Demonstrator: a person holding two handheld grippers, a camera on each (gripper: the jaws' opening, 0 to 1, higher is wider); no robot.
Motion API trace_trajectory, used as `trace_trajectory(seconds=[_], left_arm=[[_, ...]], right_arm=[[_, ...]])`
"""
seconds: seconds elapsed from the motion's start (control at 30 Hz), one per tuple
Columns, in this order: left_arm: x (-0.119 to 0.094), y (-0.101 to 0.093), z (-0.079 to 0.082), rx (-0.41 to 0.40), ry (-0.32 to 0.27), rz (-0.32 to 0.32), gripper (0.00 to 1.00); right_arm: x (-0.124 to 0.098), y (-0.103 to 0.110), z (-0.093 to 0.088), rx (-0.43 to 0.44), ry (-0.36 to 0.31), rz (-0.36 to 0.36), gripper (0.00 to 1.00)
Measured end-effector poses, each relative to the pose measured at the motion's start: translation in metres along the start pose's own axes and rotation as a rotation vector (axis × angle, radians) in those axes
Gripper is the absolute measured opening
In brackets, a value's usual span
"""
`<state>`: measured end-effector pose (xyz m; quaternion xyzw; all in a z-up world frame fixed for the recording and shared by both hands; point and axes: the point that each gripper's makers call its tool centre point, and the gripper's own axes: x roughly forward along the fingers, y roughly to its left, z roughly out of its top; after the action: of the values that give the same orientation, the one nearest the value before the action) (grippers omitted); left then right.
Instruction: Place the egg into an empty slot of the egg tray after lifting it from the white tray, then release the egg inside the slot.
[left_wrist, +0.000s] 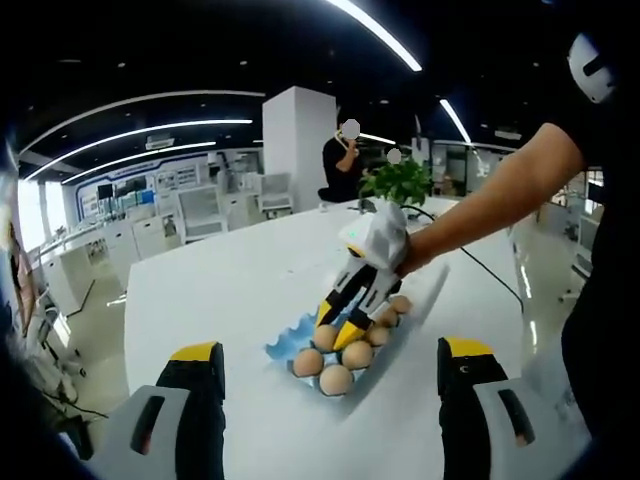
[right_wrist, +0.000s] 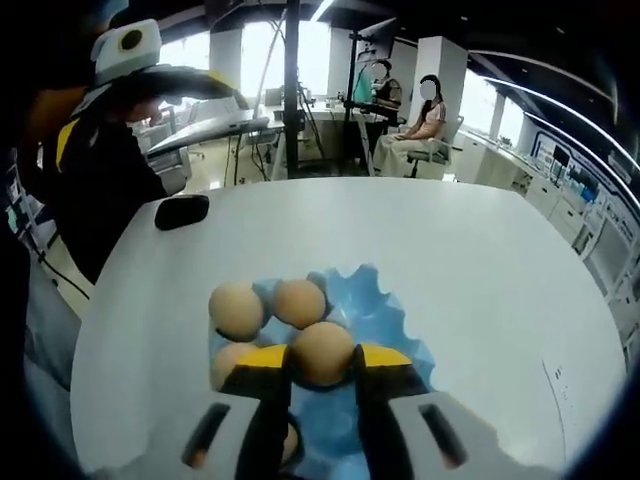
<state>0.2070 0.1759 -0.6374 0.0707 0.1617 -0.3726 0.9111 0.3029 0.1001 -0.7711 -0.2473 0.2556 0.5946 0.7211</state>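
The left gripper (left_wrist: 332, 378) is showing grey jaws capped with yellow tips, a red slot on each. The right gripper (left_wrist: 344, 322) is wearing a white body, black-and-yellow fingers. The person is wearing a black short-sleeved top (left_wrist: 600, 300).

The right claw (right_wrist: 322, 362) grips an egg (right_wrist: 322, 352) over the blue egg tray (right_wrist: 385, 315).

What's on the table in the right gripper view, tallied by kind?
Eggs: 5 (one in the right gripper, one mostly hidden low between its jaws)
Blue egg tray: 1
Black object: 1
Total: 7
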Motion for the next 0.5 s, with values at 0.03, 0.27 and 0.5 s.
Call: trace_trajectory(seconds=[0.03, 0.27, 0.5], left_arm=[[0.000, 0.000, 0.000, 0.000, 0.000, 0.000, 0.90], [0.002, 0.000, 0.001, 0.001, -0.002, -0.002, 0.90], [0.005, -0.001, 0.004, 0.006, -0.004, -0.009, 0.90]], right_arm=[[0.000, 0.000, 0.000, 0.001, 0.000, 0.000, 0.26], [-0.003, 0.000, -0.002, 0.013, 0.003, 0.003, 0.27], [-0.010, 0.002, -0.001, 0.027, -0.020, 0.002, 0.29]])
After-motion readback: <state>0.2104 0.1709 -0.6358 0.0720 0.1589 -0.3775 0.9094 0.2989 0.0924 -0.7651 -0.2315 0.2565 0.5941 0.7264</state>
